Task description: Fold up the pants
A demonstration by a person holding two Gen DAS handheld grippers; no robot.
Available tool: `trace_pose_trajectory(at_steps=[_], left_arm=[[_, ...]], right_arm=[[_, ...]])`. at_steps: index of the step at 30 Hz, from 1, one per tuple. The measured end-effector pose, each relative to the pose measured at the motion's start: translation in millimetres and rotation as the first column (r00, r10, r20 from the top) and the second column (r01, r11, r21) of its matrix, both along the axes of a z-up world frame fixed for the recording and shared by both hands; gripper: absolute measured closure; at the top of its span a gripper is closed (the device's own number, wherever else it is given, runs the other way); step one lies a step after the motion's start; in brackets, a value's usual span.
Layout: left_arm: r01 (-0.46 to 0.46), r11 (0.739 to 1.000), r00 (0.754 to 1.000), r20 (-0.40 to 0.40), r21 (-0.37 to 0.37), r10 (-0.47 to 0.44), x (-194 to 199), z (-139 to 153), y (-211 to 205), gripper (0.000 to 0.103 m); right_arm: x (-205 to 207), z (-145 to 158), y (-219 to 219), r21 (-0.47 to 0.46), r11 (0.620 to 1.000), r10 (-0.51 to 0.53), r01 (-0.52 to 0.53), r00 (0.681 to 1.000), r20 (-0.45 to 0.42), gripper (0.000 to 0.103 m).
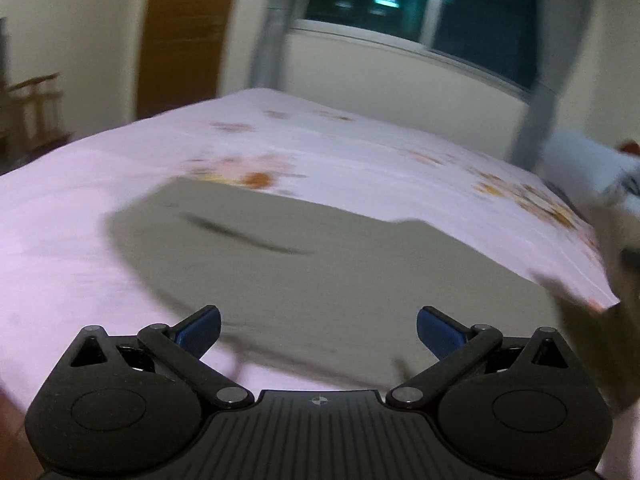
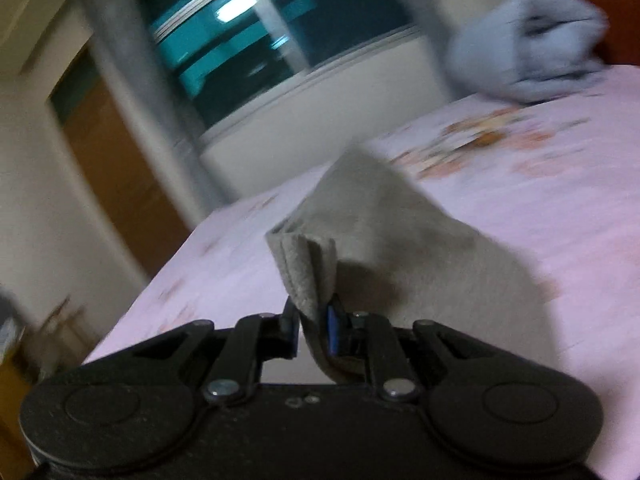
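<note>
My right gripper point(image 2: 314, 326) clamped on bunched edge of grey pants point(image 2: 384, 232); my left gripper point(image 1: 319, 330) wide, empty, above bed sheet point(image 1: 60, 220)

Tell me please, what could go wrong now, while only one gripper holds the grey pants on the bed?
1. The right gripper pinches only a small bunched edge of the pants; a hard pull could slip it out.
2. The left gripper is open and holds nothing, so the pants may drag unevenly across the pink sheet and fold crooked.
3. The blue bundle lies further along the bed; a wide swing might reach it.
</note>
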State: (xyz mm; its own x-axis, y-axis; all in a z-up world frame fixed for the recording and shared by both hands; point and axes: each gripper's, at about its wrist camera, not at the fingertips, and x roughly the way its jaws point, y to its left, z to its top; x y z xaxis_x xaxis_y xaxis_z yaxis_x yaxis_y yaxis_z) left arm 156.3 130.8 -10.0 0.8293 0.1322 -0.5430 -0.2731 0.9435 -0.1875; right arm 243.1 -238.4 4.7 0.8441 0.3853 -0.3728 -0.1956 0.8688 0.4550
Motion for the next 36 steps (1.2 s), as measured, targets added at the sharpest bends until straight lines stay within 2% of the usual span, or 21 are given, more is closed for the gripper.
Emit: trace_pose_trajectory(at_steps=[2, 3, 5, 6, 7, 8, 9, 12, 15, 19, 20, 21, 22, 24, 28, 31, 32, 33, 34, 35, 36], left_arm=[[-0.036, 0.999, 0.999, 0.0, -0.02, 0.036, -14, -4, 29, 0.0], [-0.058, 0.998, 0.998, -0.005, -0.027, 0.058, -20, -7, 42, 0.0], [-0.087, 0.995, 0.996, -0.02, -0.048, 0.086, -26, -13, 59, 0.0], [-0.094, 0.993, 0.995, -0.027, -0.072, 0.092, -29, -17, 66, 0.0], [-0.095, 0.991, 0.995, -0.025, -0.092, 0.093, -31, -19, 70, 0.0], [-0.081, 0.99, 0.997, -0.015, -0.12, 0.08, -33, -21, 72, 0.0], [-0.059, 0.988, 0.998, -0.004, -0.14, 0.059, -32, -22, 66, 0.0], [0.048, 0.981, 0.998, 0.057, -0.186, -0.038, -17, -19, 41, 0.0], [0.178, 0.96, 0.982, 0.094, -0.217, -0.161, 12, -16, 1, 0.0], [0.295, 0.923, 0.956, 0.089, -0.248, -0.281, 49, -23, -48, 0.0], [0.309, 0.915, 0.951, 0.084, -0.261, -0.297, 53, -24, -58, 0.007], [0.315, 0.909, 0.949, 0.074, -0.273, -0.306, 59, -29, -66, 0.015], [0.31, 0.91, 0.95, 0.054, -0.277, -0.307, 63, -33, -71, 0.017], [0.266, 0.92, 0.962, 0.023, -0.287, -0.271, 67, -43, -77, 0.018], [0.192, 0.921, 0.979, -0.003, -0.34, -0.205, 67, -53, -79, 0.018], [0.19, 0.9, 0.978, -0.008, -0.392, -0.21, 71, -58, -83, 0.019], [0.193, 0.891, 0.976, -0.013, -0.41, -0.218, 76, -62, -84, 0.031], [0.188, 0.893, 0.976, -0.023, -0.41, -0.216, 80, -66, -85, 0.054], [0.174, 0.892, 0.978, -0.032, -0.417, -0.206, 83, -70, -83, 0.071], [0.161, 0.89, 0.98, -0.037, -0.426, -0.195, 85, -73, -81, 0.084], [0.163, 0.872, 0.982, -0.013, -0.462, -0.19, 84, -75, -75, 0.084]], right_arm=[[2, -18, 52, -0.033, 0.994, 0.1, -0.101, 0.994, -0.04, 0.098], [2, -31, 76, -0.063, 0.985, 0.153, -0.158, 0.986, -0.071, 0.087], [4, -62, 123, -0.124, 0.943, 0.272, -0.308, 0.931, -0.243, 0.074], [-7, -65, 130, -0.168, 0.939, 0.258, -0.3, 0.938, -0.23, 0.073], [-21, -60, 127, -0.18, 0.944, 0.25, -0.277, 0.955, -0.157, 0.07], [-33, -54, 115, -0.148, 0.955, 0.243, -0.256, 0.965, -0.098, 0.061], [-39, -49, 102, -0.111, 0.966, 0.225, -0.233, 0.971, -0.078, 0.057], [-47, -37, 51, -0.061, 0.989, 0.131, -0.134, 0.99, -0.056, 0.057], [-53, -28, 2, -0.037, 0.999, 0.025, -0.027, 0.998, -0.058, 0.055], [-72, -25, -43, -0.032, 0.998, -0.06, 0.059, 0.997, -0.038, 0.053], [-78, -26, -52, -0.031, 0.997, -0.074, 0.073, 0.997, -0.032, 0.051], [-81, -26, -60, -0.031, 0.996, -0.09, 0.089, 0.996, -0.028, 0.049], [-82, -26, -63, -0.032, 0.995, -0.101, 0.1, 0.994, -0.029, 0.048], [-85, -32, -71, -0.022, 0.993, -0.114, 0.113, 0.993, -0.035, 0.045], [-88, -40, -92, 0.034, 0.989, -0.144, 0.145, 0.989, -0.045, 0.045], [-86, -42, -112, 0.126, 0.972, -0.192, 0.197, 0.98, -0.05, 0.044], [-86, -45, -118, 0.14, 0.966, -0.212, 0.218, 0.976, -0.056, 0.042], [-86, -47, -122, 0.157, 0.96, -0.224, 0.232, 0.972, -0.066, 0.041], [-87, -49, -125, 0.178, 0.955, -0.227, 0.238, 0.971, -0.078, 0.041], [-87, -50, -127, 0.189, 0.952, -0.228, 0.241, 0.97, -0.085, 0.04], [-87, -51, -128, 0.192, 0.951, -0.23, 0.243, 0.969, -0.088, 0.039]])
